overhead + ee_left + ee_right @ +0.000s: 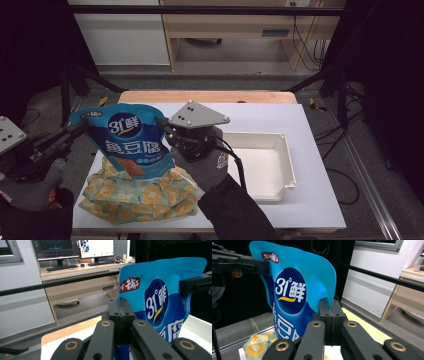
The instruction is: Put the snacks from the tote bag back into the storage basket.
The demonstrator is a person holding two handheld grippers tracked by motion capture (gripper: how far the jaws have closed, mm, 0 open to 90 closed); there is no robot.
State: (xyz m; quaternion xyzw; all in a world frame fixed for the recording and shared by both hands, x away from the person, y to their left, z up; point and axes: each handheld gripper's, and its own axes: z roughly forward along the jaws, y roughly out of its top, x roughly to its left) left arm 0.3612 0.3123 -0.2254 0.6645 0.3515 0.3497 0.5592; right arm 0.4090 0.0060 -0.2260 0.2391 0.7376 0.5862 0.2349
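A blue snack pouch (127, 142) with white lettering hangs upright above a yellow-flowered cloth bag (140, 197) on the white table. My left gripper (82, 127) is shut on the pouch's upper left corner, and my right gripper (162, 125) is shut on its upper right edge. In the left gripper view the jaws (120, 312) pinch the edge of the pouch (160, 297). The right gripper view shows its jaws (331, 312) closed on the other edge of the pouch (294, 290), with the cloth bag (258, 346) below.
A shallow white tray (287, 165) sits on the table just right of my right hand. The white tabletop (310, 200) ends in a wooden strip at the far side. A black bar crosses the back, with desks beyond it.
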